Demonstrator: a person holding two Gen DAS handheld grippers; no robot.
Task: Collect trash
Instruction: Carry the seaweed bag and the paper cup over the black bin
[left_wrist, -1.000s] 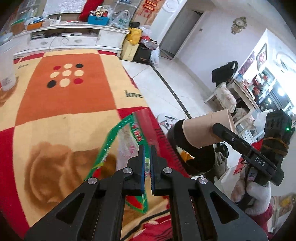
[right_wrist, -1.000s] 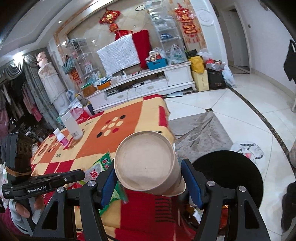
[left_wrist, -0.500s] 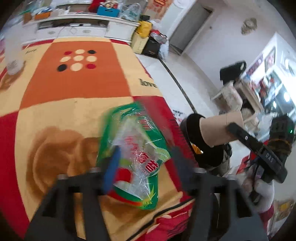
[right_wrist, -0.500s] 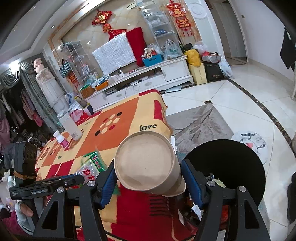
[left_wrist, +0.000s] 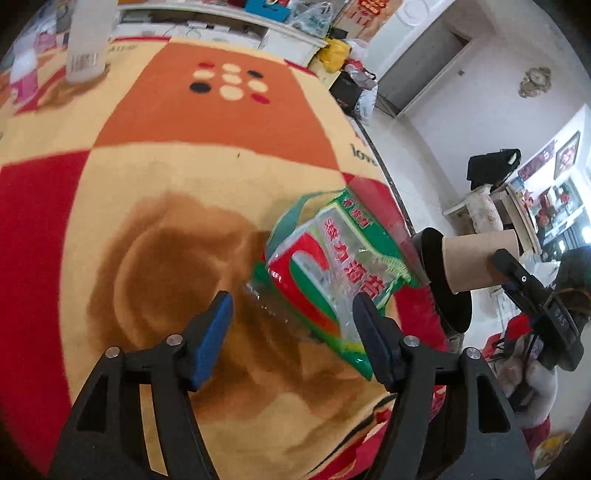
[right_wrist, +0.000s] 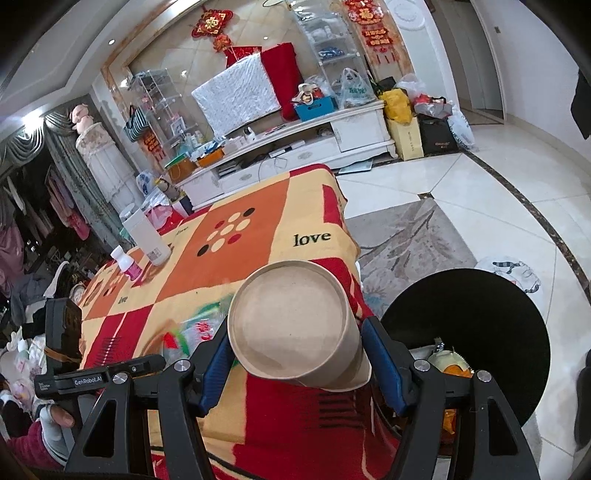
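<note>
The left gripper has let go: a second ago its jaws were pinched on the green snack bag, now they are opening wide, and the bag lies loose on the blanket, partly between the pads, near the edge that faces the black bin. The right gripper keeps its jaws clamped on the paper cup, held above that same edge, just beside the bin. The bag was dropped or released for a fresh grip; it probably needs picking up again, while the cup looks ready for the bin.
</note>
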